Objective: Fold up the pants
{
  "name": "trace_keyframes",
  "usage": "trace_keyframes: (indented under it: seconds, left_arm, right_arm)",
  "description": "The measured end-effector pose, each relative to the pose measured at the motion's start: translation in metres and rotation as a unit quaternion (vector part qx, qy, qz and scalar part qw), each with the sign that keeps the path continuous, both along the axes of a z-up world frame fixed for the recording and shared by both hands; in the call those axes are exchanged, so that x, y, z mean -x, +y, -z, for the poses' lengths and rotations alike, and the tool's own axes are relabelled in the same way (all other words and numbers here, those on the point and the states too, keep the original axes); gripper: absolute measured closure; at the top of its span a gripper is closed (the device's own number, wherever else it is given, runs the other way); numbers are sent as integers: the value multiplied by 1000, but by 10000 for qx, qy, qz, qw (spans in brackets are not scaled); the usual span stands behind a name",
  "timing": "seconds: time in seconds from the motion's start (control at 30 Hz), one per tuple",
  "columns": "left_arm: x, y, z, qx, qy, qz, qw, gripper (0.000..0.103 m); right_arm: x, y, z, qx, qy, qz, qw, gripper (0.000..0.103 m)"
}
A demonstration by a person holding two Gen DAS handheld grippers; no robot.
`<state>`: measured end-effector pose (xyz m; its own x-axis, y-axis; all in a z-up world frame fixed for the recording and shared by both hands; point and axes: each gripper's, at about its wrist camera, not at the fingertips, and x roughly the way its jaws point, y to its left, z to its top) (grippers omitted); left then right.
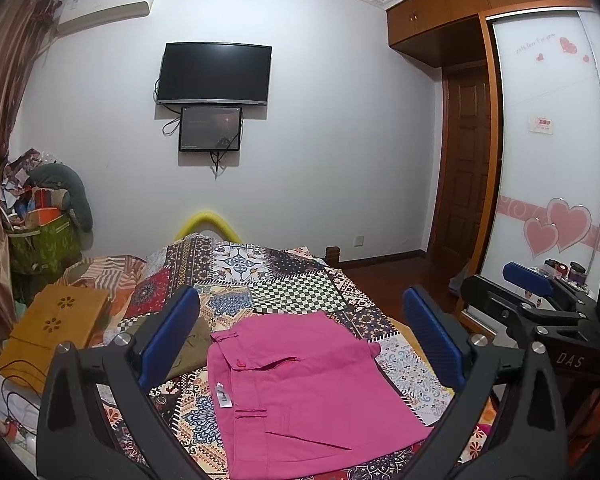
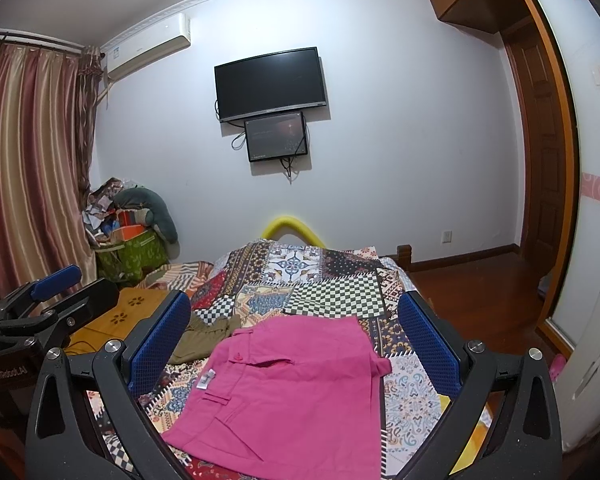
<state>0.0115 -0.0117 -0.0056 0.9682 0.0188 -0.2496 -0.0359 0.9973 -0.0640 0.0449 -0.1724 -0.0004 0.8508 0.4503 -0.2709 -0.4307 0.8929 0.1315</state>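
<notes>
My left tool (image 1: 300, 336) hangs above the bed with its two blue-padded fingers (image 1: 170, 332) spread wide and nothing between them. My right tool (image 2: 294, 338) hangs beside it the same way, fingers apart and empty; its black frame and one blue pad also show at the right edge of the left wrist view. Neither tool touches any cloth.

The pink pants (image 1: 300, 392) lie folded into a compact rectangle on the patchwork bedspread (image 1: 296, 292), near the edge closest to me. The waistband end faces left, with a white label (image 1: 223, 396) showing at that end, a buttoned pocket flap (image 1: 240, 362) on top, and belt loops further along. A small corner of pink cloth sticks out past the right side of the rectangle.

Just beyond the left part of the pants, and touching or nearly touching them, sits a crumpled olive-green garment (image 2: 206, 334). Further left, a tan wooden board with flower-shaped cutouts (image 1: 56, 316) rests at the bed's side. On the far wall hang a dark television (image 1: 214, 73) and a smaller screen (image 1: 211, 129) directly under it
</notes>
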Motion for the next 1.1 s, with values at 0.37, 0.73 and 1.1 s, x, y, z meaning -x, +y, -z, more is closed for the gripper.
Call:
trace_keyframes:
  seconds: [0.37,0.73,1.1]
  left_arm:
    - [-12,4,8,-40,148,-92,9998,0]
    - [-65,35,43,47,877,-434,9952,0]
    - [-140,79,116,328,2073,-530,9763,0]
  right_arm:
    - [-8,1,9,20,137,35,9999,0]
    - [-50,-3,42,185,703,226,9971,0]
    - [-103,-23,81,335,1630,470,9849,0]
